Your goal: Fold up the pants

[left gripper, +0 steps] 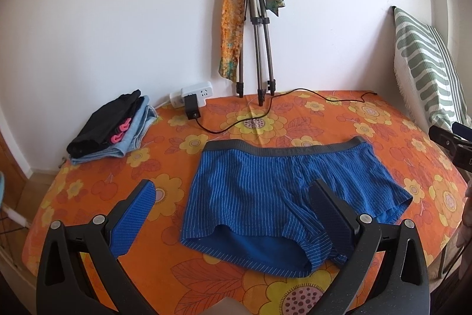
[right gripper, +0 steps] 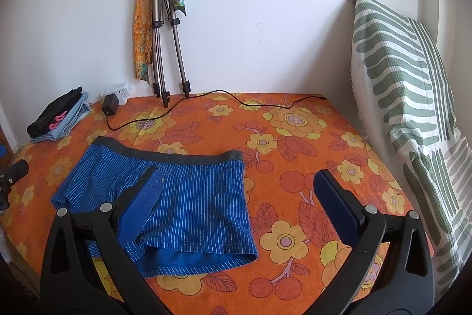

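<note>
Blue pinstriped shorts [left gripper: 265, 191] with a grey waistband lie flat and unfolded on the orange flowered bedsheet [left gripper: 339, 114], waistband toward the wall. They also show in the right wrist view [right gripper: 188, 197]. My left gripper [left gripper: 233, 197] is open and empty, above the shorts' left half near the hem. My right gripper [right gripper: 236, 185] is open and empty, above the shorts' right edge. The right gripper's tip shows at the far right of the left wrist view [left gripper: 451, 143].
A stack of folded clothes [left gripper: 109, 129] sits at the back left corner. A power strip [left gripper: 194, 93] with an adapter and a black cable [left gripper: 250, 117] lies by the wall. A tripod [left gripper: 253, 19] with a scarf leans on the wall. A striped pillow [right gripper: 407, 108] stands at right.
</note>
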Action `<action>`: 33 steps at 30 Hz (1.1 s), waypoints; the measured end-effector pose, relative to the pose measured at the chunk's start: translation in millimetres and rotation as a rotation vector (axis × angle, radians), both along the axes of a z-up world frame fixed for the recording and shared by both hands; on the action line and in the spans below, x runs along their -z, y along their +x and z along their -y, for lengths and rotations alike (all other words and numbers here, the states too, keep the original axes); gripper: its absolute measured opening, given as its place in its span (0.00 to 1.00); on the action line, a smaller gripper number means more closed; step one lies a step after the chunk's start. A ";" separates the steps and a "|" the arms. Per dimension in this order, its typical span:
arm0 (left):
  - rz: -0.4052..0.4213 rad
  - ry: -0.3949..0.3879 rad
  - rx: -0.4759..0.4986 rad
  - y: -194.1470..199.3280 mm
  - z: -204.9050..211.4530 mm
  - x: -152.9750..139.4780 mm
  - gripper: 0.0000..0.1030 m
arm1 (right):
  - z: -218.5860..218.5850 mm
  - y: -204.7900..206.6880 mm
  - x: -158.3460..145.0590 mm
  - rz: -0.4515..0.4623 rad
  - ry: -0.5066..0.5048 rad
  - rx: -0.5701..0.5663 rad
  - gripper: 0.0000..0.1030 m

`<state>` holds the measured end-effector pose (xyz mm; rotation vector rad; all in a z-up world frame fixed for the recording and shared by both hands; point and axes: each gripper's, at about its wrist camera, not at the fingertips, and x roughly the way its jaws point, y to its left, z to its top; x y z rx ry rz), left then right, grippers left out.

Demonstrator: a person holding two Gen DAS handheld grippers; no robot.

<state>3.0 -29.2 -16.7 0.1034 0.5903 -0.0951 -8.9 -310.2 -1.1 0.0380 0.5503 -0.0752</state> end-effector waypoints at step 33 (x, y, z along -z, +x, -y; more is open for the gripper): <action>-0.255 -0.016 0.566 -1.8 190.1 49.8 0.47 | 90.6 69.7 6.5 -0.144 0.227 -0.089 0.89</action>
